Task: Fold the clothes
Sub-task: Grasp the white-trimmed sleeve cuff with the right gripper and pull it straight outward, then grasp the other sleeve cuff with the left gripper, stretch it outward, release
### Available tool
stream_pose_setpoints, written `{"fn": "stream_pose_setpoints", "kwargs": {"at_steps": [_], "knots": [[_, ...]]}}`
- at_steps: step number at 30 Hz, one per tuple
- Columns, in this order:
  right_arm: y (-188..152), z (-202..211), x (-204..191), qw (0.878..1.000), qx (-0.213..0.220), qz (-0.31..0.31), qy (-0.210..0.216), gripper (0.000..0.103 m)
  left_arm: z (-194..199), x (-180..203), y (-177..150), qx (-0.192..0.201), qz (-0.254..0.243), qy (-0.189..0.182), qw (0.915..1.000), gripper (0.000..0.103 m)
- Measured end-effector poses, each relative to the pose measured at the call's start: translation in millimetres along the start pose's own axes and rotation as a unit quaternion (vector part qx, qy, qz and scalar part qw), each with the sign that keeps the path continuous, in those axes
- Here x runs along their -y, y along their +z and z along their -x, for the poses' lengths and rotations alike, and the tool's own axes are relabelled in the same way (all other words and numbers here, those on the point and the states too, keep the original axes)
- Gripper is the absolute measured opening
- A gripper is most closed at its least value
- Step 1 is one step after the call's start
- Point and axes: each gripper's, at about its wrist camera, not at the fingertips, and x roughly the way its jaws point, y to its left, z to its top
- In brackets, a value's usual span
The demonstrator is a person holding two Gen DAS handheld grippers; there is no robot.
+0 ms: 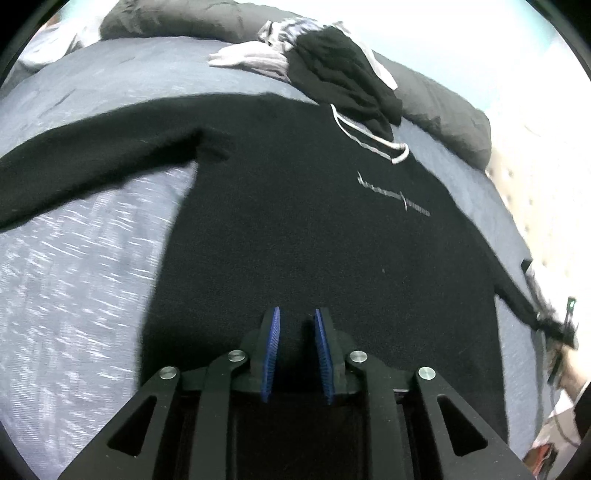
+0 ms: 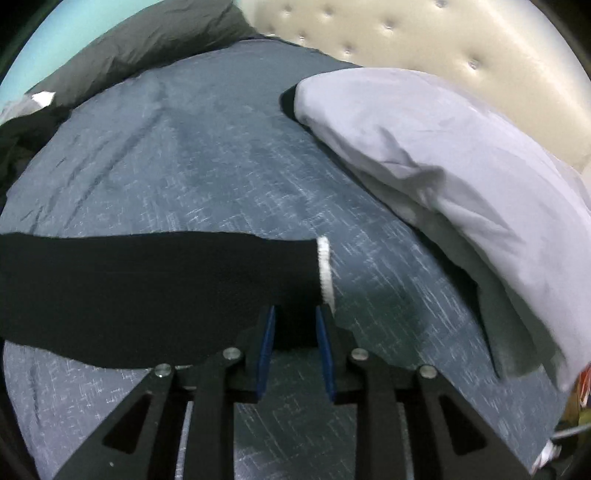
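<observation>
I see a bed (image 2: 221,155) under a blue-grey heathered cover. Cream tufted headboard (image 2: 424,33) at its far end, pale lilac pillow (image 2: 424,140) lying against it. Dark grey pillow (image 1: 443,110) along the far edge. Pale blue wall (image 1: 461,44) behind, brightly lit.

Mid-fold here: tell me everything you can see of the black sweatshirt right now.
The black sweatshirt lies spread flat on the grey-blue bedspread, fleecy-looking, with small pale chest lettering and a white drawstring. One sleeve stretches out to the side. The other sleeve, white at the cuff, sits between the right tongs, whose blue pads look open. The left tongs hover open over its lower body.
</observation>
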Motion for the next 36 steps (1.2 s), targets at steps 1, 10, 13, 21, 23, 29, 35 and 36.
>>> {"fn": "stream_pose_setpoints", "kwargs": {"at_steps": [1, 10, 13, 21, 23, 29, 35, 36], "knots": [[-1, 8, -4, 1.0, 0.01, 0.006, 0.003, 0.022, 8, -6, 4, 0.004, 0.006, 0.0, 1.0, 0.023], [-21, 72, -63, 0.992, 0.037, 0.028, 0.118, 0.022, 85, -103, 43, 0.015, 0.06, 0.047, 0.997, 0.043], [-31, 83, -88, 0.987, 0.03, 0.028, 0.153, 0.022, 116, -155, 51, 0.029, 0.1, 0.081, 0.9912, 0.045], [-59, 118, -141, 0.979, 0.016, 0.066, 0.193, 0.022, 177, -270, 56, 0.068, 0.186, 0.171, 0.9651, 0.053], [-62, 124, -148, 0.978, 0.015, 0.072, 0.195, 0.022, 181, -290, 56, 0.068, 0.191, 0.191, 0.9605, 0.053], [-69, 135, -163, 0.977, 0.013, 0.081, 0.198, 0.022, 179, -334, 54, 0.068, 0.207, 0.197, 0.956, 0.055], [-74, 136, -172, 0.977, 0.008, 0.091, 0.192, 0.022, 161, -347, 50, 0.067, 0.205, 0.182, 0.9594, 0.052], [-74, 136, -172, 0.977, 0.007, 0.091, 0.191, 0.022, 159, -348, 49, 0.068, 0.205, 0.178, 0.9601, 0.045]]}}
